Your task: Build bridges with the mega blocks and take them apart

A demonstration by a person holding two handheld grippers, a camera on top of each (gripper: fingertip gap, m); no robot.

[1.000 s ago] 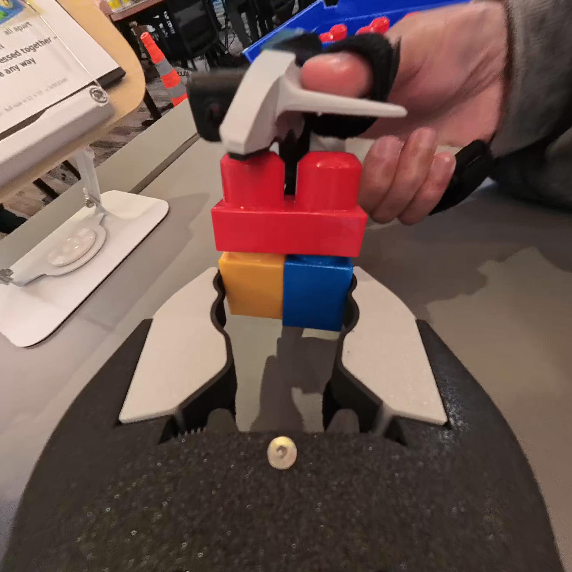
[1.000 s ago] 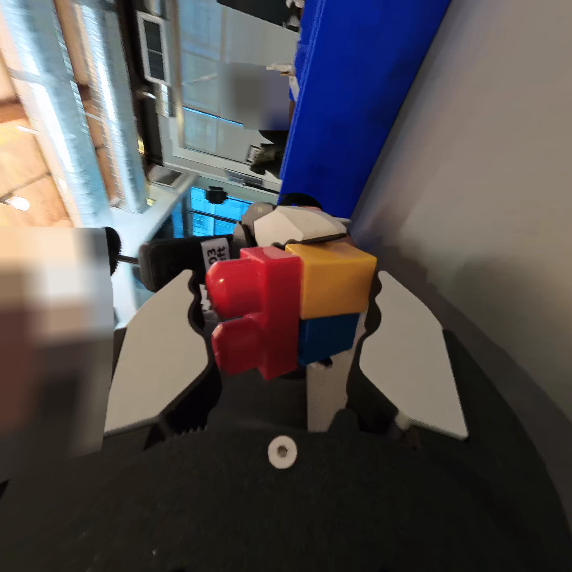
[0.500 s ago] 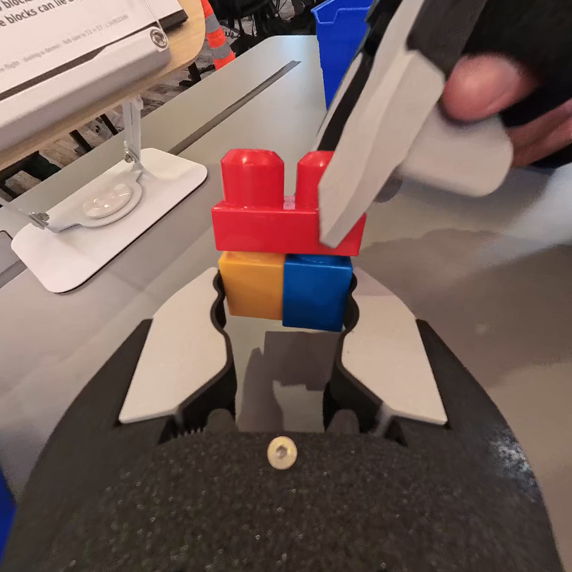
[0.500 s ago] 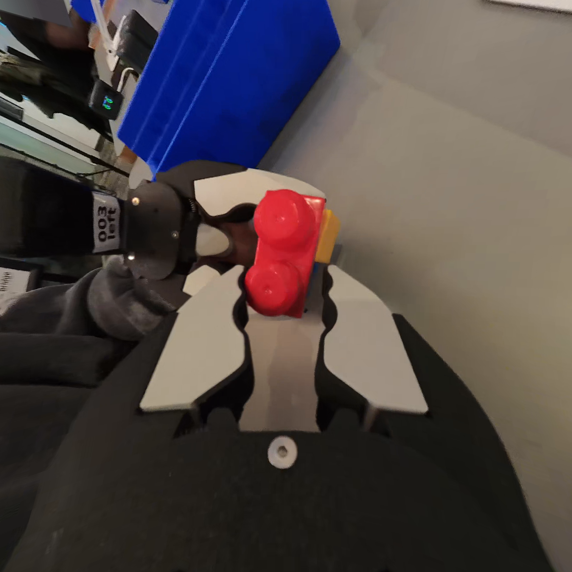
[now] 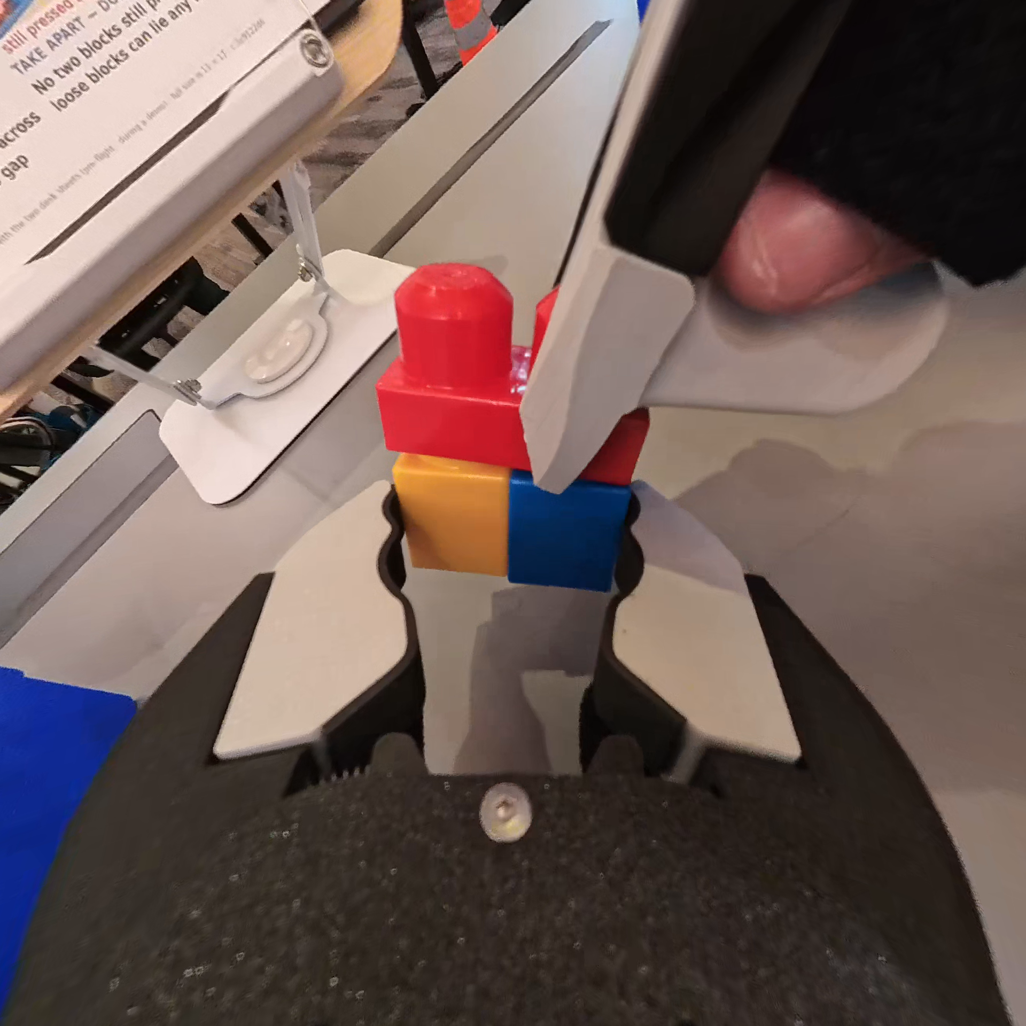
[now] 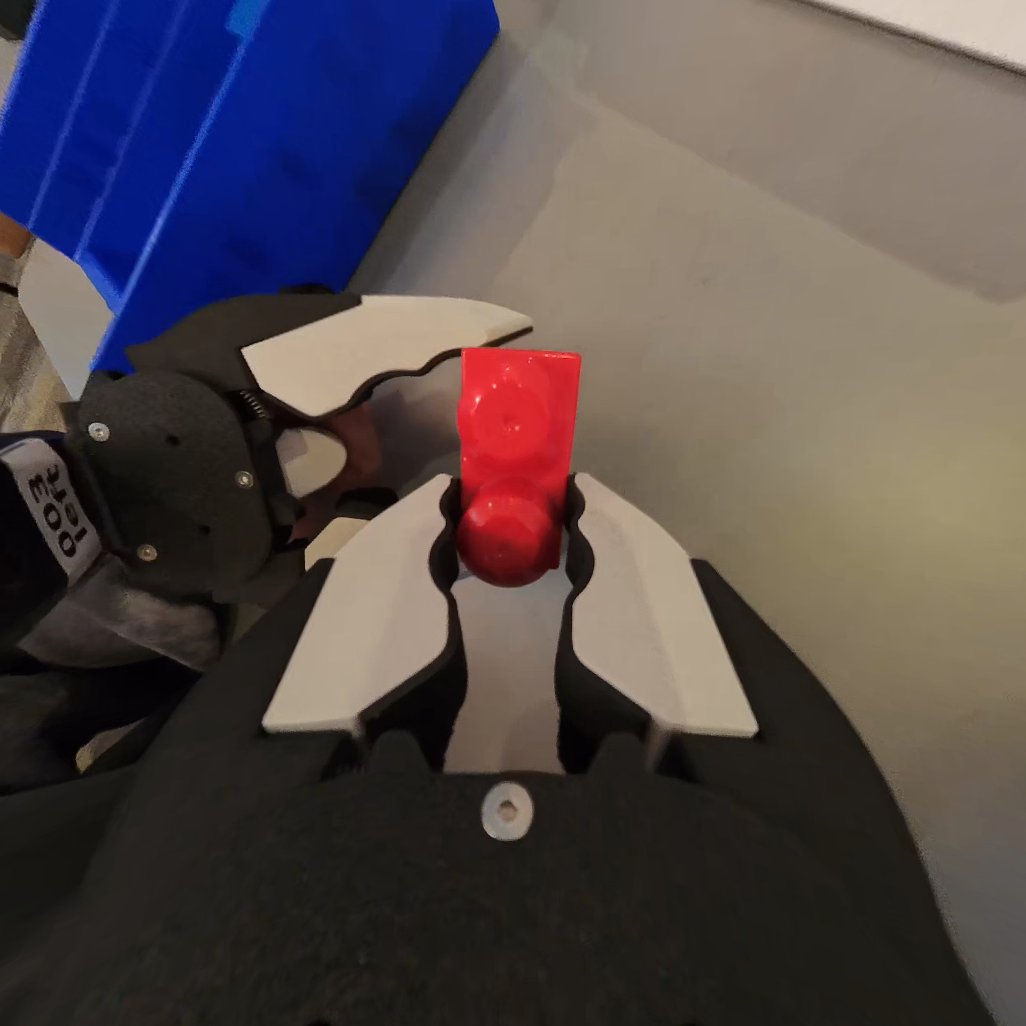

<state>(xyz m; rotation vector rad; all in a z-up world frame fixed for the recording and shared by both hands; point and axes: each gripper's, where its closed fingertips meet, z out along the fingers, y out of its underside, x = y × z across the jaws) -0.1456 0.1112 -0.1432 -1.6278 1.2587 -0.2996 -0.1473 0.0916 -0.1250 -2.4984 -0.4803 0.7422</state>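
Observation:
A small bridge is held above the grey table (image 5: pixel 833 583). It is a red two-stud block (image 5: pixel 444 411) sitting on a yellow block (image 5: pixel 452 516) and a blue block (image 5: pixel 563 533). My left gripper (image 5: pixel 512 516) is shut on the yellow and blue pair from both sides. One finger (image 5: pixel 588 361) of my right gripper covers the red block's right half. In the right wrist view my right gripper (image 6: pixel 511 494) is shut on the near end of the red block (image 6: pixel 519 405), seen from above. The yellow and blue blocks are hidden there. A left gripper finger (image 6: pixel 383 347) shows on the left.
A blue bin (image 6: pixel 222 139) stands on the table behind the left gripper. A white stand base (image 5: pixel 266 383) holds a tilted instruction board (image 5: pixel 139 139) at the left. Another blue object (image 5: pixel 50 749) sits at the lower left edge. An orange cone (image 5: pixel 472 28) is far off. Left and right tips are no more than a few centimetres apart. My left tips are roughly 20 centimetres from the blue object (image 5: pixel 50 749).
My right gripper has left the red block's studs, swung over its right end and closed on its sides. My left gripper has kept its hold on the yellow and blue blocks.

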